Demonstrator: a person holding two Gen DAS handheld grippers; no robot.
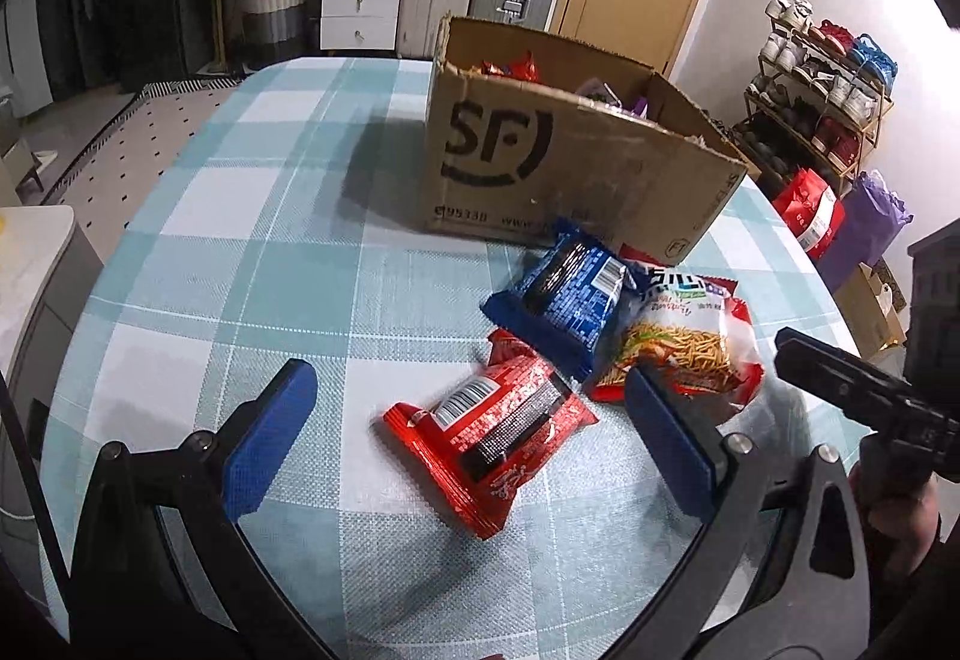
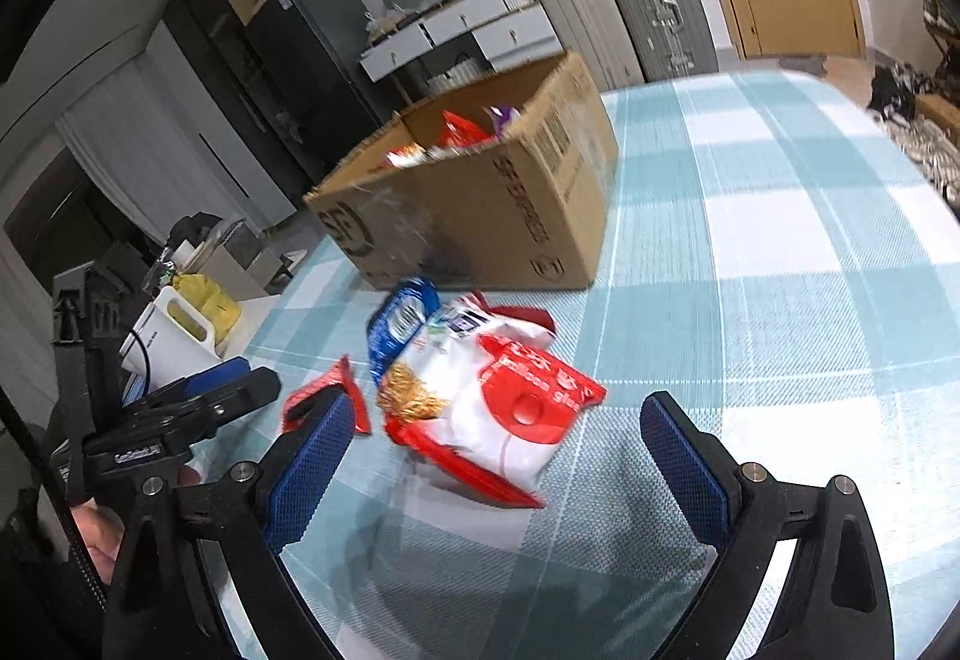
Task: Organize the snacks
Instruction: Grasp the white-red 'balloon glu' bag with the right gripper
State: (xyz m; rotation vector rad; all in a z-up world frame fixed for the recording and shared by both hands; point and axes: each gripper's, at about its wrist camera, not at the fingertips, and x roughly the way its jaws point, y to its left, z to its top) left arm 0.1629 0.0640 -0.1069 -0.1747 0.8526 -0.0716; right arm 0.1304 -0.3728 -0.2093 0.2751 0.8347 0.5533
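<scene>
On the checked tablecloth [image 1: 252, 264], seen from the left wrist, the left gripper [image 1: 468, 420] hangs with its blue pads spread wide, gripping nothing. A red snack packet [image 1: 489, 429] lies flat between them. At one o'clock from it a blue packet [image 1: 570, 294] overlaps a red-and-white noodle bag [image 1: 690, 348]. At twelve o'clock, the open cardboard box [image 1: 540, 168] stands with snacks inside.

From the right wrist, the right gripper [image 2: 498, 456] is likewise spread apart and empty. The noodle bag [image 2: 498, 414] lies between its pads, the blue packet [image 2: 399, 324] at eleven o'clock, the red packet [image 2: 336, 396] at nine. The box [image 2: 498, 216] stands at twelve o'clock, the left gripper [image 2: 204, 396] at nine.
</scene>
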